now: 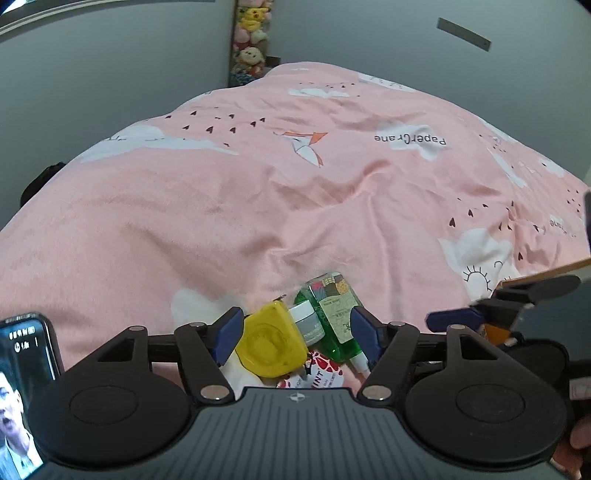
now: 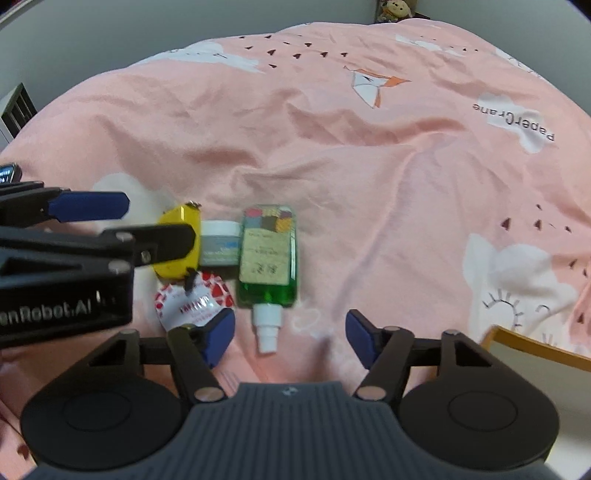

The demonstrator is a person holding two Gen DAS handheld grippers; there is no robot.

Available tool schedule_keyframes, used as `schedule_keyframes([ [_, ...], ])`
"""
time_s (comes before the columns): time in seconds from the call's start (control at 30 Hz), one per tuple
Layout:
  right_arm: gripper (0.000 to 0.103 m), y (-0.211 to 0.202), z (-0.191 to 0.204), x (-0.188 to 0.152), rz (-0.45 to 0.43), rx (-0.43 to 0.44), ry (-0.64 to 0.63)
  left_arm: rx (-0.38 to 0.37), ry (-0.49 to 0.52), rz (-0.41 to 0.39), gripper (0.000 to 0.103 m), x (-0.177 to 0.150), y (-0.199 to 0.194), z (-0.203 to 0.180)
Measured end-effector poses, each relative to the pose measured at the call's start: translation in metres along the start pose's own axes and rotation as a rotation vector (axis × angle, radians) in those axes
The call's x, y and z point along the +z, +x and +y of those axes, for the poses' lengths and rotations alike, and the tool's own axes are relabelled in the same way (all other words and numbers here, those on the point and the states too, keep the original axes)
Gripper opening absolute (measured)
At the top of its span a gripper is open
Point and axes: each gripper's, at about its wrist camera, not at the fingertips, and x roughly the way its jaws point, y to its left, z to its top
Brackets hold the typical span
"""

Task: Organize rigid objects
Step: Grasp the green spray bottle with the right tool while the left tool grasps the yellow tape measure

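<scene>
- Four small rigid items clustered on a pink bedspread [image 2: 369,177], near its front edge: one yellow tape measure [image 2: 181,242], one small white jar [image 2: 220,243], one green spray bottle [image 2: 267,254] lying flat with nozzle toward the camera, one red-and-white sachet [image 2: 194,301].
- Tape measure, jar and bottle packed side by side, apparently touching; sachet just in front, partly under the tape measure (overlap clearer in the left wrist view).
- Left gripper [image 1: 295,334] low over the cluster, fingers [image 1: 227,332] spread wide with tape measure [image 1: 271,341], jar [image 1: 306,325] and bottle [image 1: 332,314] all between them, gripping nothing.
- Right gripper [image 2: 290,338] hovering just in front of the bottle's nozzle, fingers [image 2: 219,338] also wide apart and empty, left finger over the sachet's edge.
- Judged step: selection, with no item lifted yet and the sorting apparently barely begun.
- Next move likely calls for narrowing onto a single item (the tape measure looks nearest the left finger), without nudging neighbours across the soft, rumpled cover.
- Also in frame: one phone [image 1: 22,391] clipped at the left rig's edge, one wooden edge [image 2: 532,343] at lower right, plush toys [image 1: 251,33] against the far wall.
</scene>
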Motion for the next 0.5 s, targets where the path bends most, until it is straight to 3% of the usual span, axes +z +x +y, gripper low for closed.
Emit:
schedule_keyframes([
  [0.17, 0.064, 0.010, 0.006, 0.006, -0.019, 0.036, -0.013, 0.004, 0.000, 0.040, 0.076, -0.001, 0.010, 0.008],
  [0.3, 0.057, 0.023, 0.009, 0.009, 0.003, 0.037, -0.059, 0.000, -0.016, 0.062, 0.075, -0.003, 0.018, 0.012],
  [0.5, 0.055, 0.039, 0.005, 0.017, 0.030, 0.063, -0.081, 0.003, -0.031, 0.091, 0.074, -0.003, 0.033, 0.013],
])
